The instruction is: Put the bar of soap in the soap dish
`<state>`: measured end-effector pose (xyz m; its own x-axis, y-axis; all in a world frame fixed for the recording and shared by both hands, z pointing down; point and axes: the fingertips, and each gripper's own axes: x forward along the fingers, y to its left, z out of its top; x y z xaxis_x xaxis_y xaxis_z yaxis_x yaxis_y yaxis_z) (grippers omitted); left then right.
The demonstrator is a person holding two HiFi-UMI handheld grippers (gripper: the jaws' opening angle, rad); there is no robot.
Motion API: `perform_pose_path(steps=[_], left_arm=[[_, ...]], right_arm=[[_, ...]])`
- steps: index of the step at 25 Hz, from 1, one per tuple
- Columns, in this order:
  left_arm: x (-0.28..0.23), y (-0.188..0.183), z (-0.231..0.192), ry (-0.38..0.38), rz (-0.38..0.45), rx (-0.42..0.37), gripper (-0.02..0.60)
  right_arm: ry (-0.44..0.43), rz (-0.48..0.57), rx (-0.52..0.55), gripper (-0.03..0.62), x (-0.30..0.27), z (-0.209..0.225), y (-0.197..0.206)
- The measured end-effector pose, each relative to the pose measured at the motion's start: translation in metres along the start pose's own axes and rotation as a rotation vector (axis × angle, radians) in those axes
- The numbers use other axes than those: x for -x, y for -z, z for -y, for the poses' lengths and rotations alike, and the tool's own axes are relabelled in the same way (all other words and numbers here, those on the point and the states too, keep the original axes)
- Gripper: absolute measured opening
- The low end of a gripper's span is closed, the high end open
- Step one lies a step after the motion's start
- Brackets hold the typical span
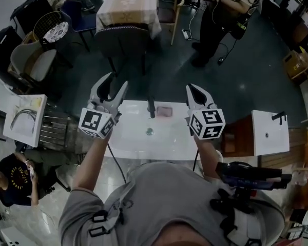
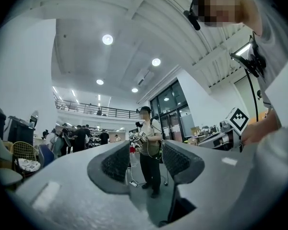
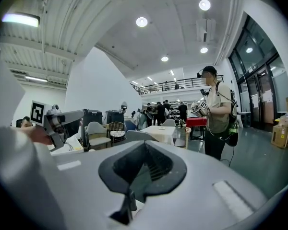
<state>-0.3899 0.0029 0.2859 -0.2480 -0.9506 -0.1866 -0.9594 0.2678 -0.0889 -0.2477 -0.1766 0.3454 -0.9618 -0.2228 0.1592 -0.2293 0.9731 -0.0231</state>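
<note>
While both grippers were held above the white basin [image 1: 143, 145], nothing was gripped by either. The left gripper [image 1: 118, 81] was seen with its jaws parted and only air between the ribbed pads. The right gripper [image 1: 191, 88] was seen with its jaws clenched tip to tip on nothing.

The pink bar of soap [image 1: 165, 111] was found on the far rim of the basin, just right of the dark faucet [image 1: 151, 107] and between the two grippers. Whether a soap dish lay under it could not be made out, and no separate dish was shown elsewhere.

If the bar was yet to be moved, the reach was judged to be the step in hand. It would be done best by the right gripper once opened. The jaws should be lowered square over the bar's long sides and closed gently, since a wet bar is likely to squirt out under a hard squeeze.

Since the faucet stood just beside the bar's left, an approach from the right or from above was favoured. Open room was offered over the bowl around the drain [image 1: 149, 131]. Beyond the basin's far edge lay dark floor and a dark chair [image 1: 124, 40]. A wire rack [image 1: 54, 127] was seen to the left and a second basin [image 1: 269, 132] well apart on the right.
</note>
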Motion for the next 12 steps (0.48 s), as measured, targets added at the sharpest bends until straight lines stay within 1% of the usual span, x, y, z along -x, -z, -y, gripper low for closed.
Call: perform_pose_path(steps=[1, 2, 4, 7, 12], left_arm=[[0.003, 0.003, 0.000, 0.004, -0.015, 0.004, 0.191], [0.006, 0.006, 0.001, 0.008, -0.034, 0.010, 0.000], [0.010, 0.010, 0.002, 0.030, -0.059, 0.016, -0.005], [0.007, 0.008, 0.004, 0.056, -0.069, 0.003, -0.003], [0.002, 0.010, 0.013, 0.080, -0.078, 0.017, -0.002]], right_arm=[[0.001, -0.001, 0.000, 0.002, -0.001, -0.002, 0.001], [0.003, -0.001, 0.000, 0.002, -0.002, -0.004, 0.002], [0.004, 0.007, 0.000, 0.002, -0.005, -0.007, 0.003], [-0.005, 0.014, -0.004, 0.002, -0.009, -0.012, -0.001], [-0.035, -0.002, 0.024, 0.002, -0.006, -0.020, -0.003]])
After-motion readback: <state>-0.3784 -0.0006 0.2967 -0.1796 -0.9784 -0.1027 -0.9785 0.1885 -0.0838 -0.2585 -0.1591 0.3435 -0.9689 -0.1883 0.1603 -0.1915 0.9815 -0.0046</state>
